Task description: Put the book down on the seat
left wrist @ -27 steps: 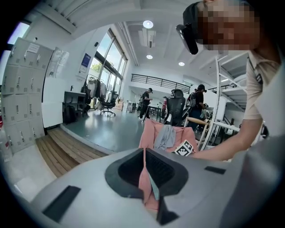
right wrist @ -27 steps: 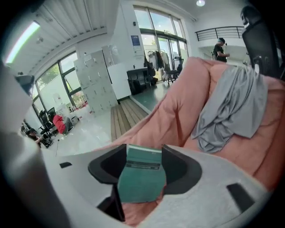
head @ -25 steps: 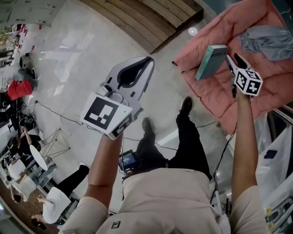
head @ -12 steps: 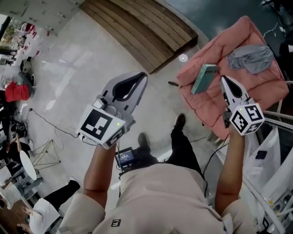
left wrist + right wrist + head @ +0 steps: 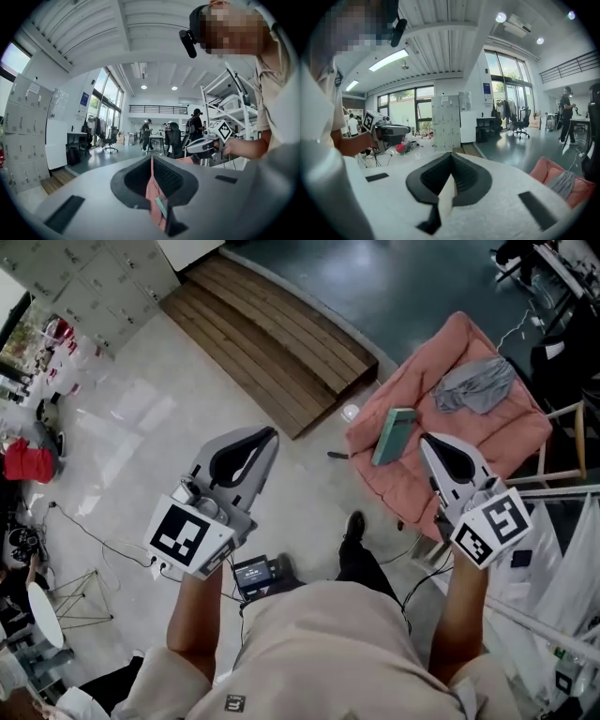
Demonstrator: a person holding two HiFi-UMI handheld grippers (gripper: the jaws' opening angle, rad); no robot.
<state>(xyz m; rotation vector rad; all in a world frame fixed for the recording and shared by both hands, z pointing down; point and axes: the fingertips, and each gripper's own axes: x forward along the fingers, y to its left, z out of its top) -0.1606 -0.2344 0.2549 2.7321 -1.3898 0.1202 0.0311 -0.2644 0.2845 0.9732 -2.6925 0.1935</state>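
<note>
Teal book (image 5: pixel 394 435) lies on the pink-covered seat (image 5: pixel 506 432), free of both grippers, with a grey cloth (image 5: pixel 473 385) at its two o'clock. Right gripper (image 5: pixel 429 444) stands at the book's three o'clock in the head view, jaws closed together on nothing. Left gripper (image 5: pixel 265 439), well apart at nine o'clock, appears likewise closed and empty.

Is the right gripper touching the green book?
Apart. In the right gripper view the right gripper is shut on nothing, held in open air; the book lies on the seat below.
</note>
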